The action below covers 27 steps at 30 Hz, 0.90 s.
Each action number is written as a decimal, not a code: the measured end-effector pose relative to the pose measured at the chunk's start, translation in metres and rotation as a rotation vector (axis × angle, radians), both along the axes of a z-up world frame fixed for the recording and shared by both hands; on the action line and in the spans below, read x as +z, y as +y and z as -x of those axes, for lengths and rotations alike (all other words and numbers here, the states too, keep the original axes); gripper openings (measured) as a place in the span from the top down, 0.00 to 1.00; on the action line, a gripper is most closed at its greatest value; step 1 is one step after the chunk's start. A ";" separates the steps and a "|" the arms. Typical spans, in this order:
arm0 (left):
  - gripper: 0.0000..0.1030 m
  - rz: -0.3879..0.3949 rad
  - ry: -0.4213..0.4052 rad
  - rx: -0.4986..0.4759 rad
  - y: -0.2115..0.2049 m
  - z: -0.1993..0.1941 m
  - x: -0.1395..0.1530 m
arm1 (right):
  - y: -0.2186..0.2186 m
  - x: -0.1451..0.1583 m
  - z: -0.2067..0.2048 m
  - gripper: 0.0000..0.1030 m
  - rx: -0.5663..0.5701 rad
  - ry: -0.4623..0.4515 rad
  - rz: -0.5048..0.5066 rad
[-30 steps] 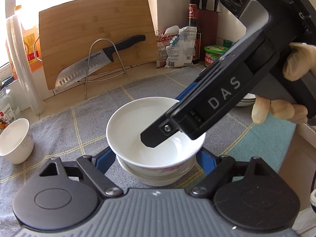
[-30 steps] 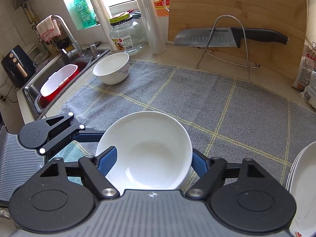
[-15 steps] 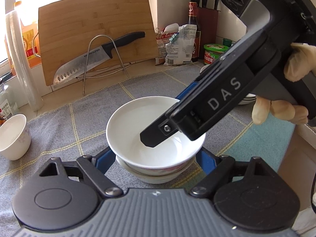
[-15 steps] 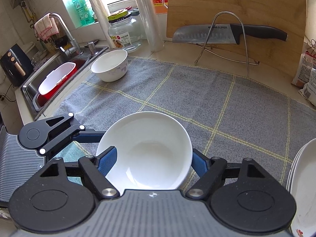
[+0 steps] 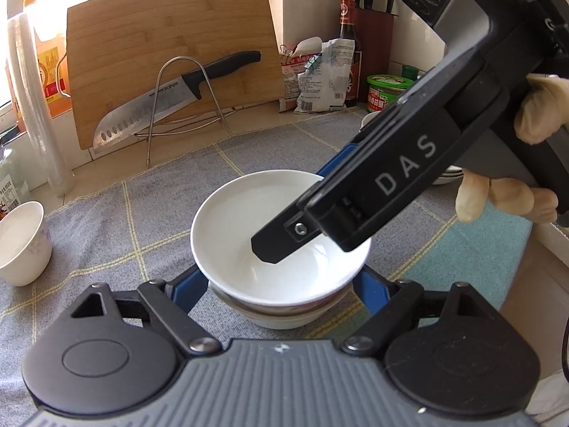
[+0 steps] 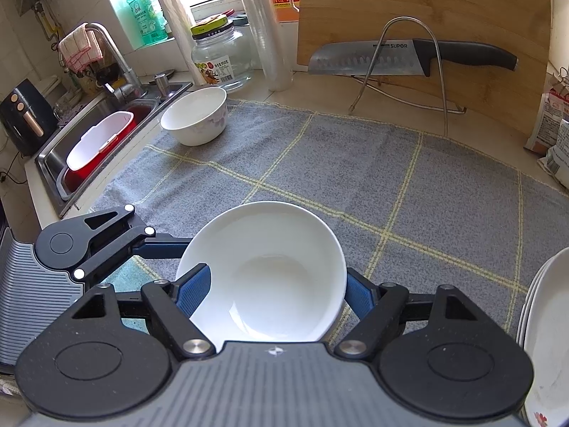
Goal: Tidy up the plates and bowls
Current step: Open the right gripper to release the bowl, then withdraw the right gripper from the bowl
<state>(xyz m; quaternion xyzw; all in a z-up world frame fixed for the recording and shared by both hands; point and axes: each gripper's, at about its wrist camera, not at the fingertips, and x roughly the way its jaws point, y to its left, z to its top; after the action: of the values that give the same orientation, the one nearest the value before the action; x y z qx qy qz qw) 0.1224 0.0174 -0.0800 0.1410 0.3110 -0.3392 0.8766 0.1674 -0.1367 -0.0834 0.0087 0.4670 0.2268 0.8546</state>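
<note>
On the grey checked cloth [image 6: 320,163] I'm mid-stack: right gripper [image 6: 274,286] clamped on the white bowl [image 6: 263,270], lowering it into the bowl underneath [image 5: 281,315], which the left gripper [image 5: 281,281] straddles, apparently without pinching, so next I'd let go gently.

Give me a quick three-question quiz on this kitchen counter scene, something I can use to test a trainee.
1. True or false: the top bowl sits nested in a lower bowl.
2. Where is the knife? A: in a drawer. B: on the wire rack in front of the cutting board. C: inside a bowl.
3. Fill in: the ___ tool has a finger reaching inside the top bowl.
Key: 1 true; 2 B; 3 the right tool.
</note>
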 end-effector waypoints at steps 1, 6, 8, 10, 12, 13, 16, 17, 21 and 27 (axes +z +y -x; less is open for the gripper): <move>0.15 0.001 0.002 0.000 0.000 0.000 0.000 | 0.000 0.000 0.000 0.18 0.000 0.000 0.000; 0.15 0.002 0.010 -0.003 0.001 -0.003 -0.001 | 0.000 -0.001 -0.001 0.18 -0.003 0.004 0.000; 0.15 0.003 0.011 -0.005 0.001 -0.003 -0.001 | 0.000 -0.001 -0.001 0.18 -0.001 0.004 0.002; 0.15 0.003 0.011 -0.005 0.001 -0.004 -0.001 | 0.000 -0.001 -0.002 0.18 -0.002 0.004 0.004; 0.15 0.003 0.011 -0.005 0.001 -0.004 -0.001 | 0.000 -0.001 -0.002 0.18 -0.003 0.004 0.005; 0.15 0.004 0.010 -0.006 0.001 -0.004 0.000 | 0.000 -0.001 -0.002 0.18 -0.003 0.004 0.005; 0.14 0.003 0.009 -0.007 0.001 -0.005 0.000 | 0.000 -0.002 -0.003 0.18 -0.004 0.007 0.010; 0.14 0.002 0.007 -0.009 0.001 -0.005 -0.001 | 0.000 -0.003 -0.003 0.18 -0.004 0.009 0.011; 0.09 -0.011 -0.005 -0.022 0.000 -0.004 -0.001 | 0.001 -0.001 -0.003 0.08 -0.002 -0.005 0.009; 0.06 0.002 -0.016 -0.030 0.009 -0.003 0.002 | 0.000 0.007 -0.005 0.01 -0.010 -0.045 0.007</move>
<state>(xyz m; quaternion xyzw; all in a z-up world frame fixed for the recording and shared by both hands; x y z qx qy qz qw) 0.1250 0.0268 -0.0779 0.1476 0.3014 -0.3512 0.8741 0.1726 -0.1368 -0.0765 0.0032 0.4483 0.2209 0.8661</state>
